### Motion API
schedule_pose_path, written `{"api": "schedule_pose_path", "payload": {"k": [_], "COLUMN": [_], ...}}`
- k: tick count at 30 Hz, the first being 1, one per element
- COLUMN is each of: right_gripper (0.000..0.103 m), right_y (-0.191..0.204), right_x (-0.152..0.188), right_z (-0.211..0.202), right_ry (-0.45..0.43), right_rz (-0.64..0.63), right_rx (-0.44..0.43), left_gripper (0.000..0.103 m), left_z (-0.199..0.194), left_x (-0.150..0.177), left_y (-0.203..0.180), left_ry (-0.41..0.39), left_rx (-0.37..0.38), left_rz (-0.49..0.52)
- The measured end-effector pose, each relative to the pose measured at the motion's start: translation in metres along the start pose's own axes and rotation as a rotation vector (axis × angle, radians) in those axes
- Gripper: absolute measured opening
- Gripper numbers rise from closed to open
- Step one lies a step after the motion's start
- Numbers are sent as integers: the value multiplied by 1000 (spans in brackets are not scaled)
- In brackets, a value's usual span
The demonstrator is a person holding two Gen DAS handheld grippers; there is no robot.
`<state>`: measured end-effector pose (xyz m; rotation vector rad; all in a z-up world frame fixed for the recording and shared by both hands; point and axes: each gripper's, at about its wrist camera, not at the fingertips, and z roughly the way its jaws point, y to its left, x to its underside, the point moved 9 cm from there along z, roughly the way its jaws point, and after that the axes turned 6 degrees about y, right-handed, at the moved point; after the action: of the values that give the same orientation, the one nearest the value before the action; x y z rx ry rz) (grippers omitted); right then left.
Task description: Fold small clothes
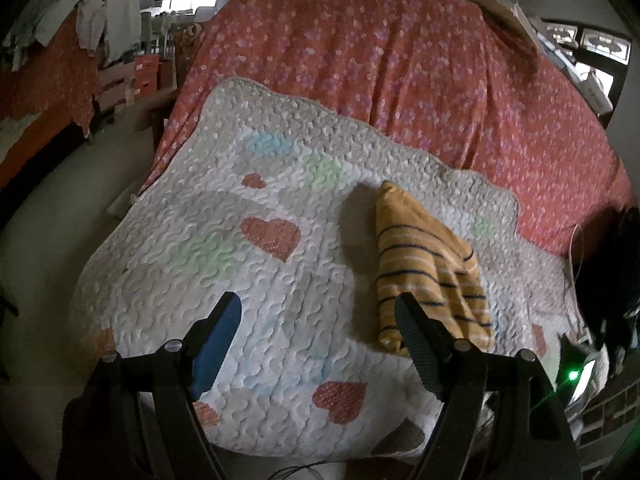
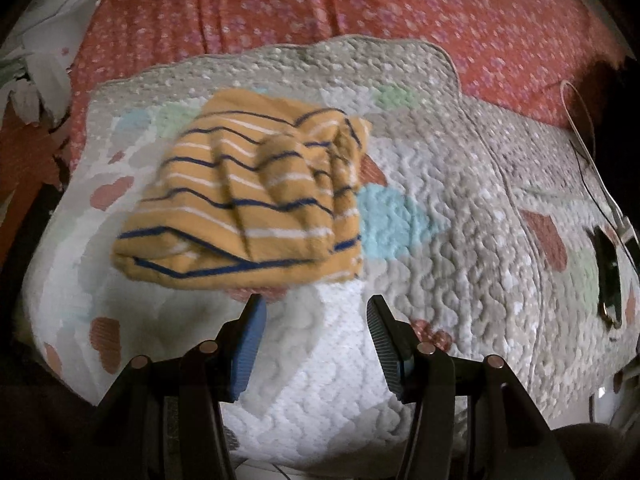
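Left wrist view: a folded striped garment lies on a quilt, and both claws are empty.

Left wrist view shows the left claw point(image 1: 320, 316) with its jaws wide apart and nothing between them, above the heart-patterned quilt point(image 1: 224, 264) spread on a bed with a red floral sheet point(image 1: 400, 60). The orange striped garment point(image 1: 424, 256) lies folded on the quilt, partly behind the claw's right finger. Right wrist view shows the right claw point(image 2: 316, 312) likewise parted and empty, with the garment point(image 2: 248, 192) just beyond its tips as a thick, rumpled bundle. It looks soft, light and limp, so the layers would likely slide apart unless a folded edge or corner is pinched through its full thickness. No brand, label or writing can be read in either view.
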<state>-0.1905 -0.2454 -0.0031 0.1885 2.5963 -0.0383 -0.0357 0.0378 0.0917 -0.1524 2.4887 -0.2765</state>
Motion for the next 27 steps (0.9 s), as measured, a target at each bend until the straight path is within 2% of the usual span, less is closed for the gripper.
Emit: {"api": "schedule_pose_path", "payload": {"k": [9, 20, 27], "right_gripper": [57, 57, 57], "right_y": [17, -11, -12], "right_x": [-3, 10, 10], "right_z": [-6, 12, 16], "right_ry": [-17, 3, -3], "right_rz": [-27, 60, 60], "right_rx": [-56, -53, -69], "left_gripper": [78, 78, 78], "left_z": [13, 33, 38], "left_x": [18, 37, 43], "left_y": [-30, -59, -70], "left_ry": [52, 111, 121], "left_rx": [-23, -48, -68], "left_rz": [106, 194, 226]}}
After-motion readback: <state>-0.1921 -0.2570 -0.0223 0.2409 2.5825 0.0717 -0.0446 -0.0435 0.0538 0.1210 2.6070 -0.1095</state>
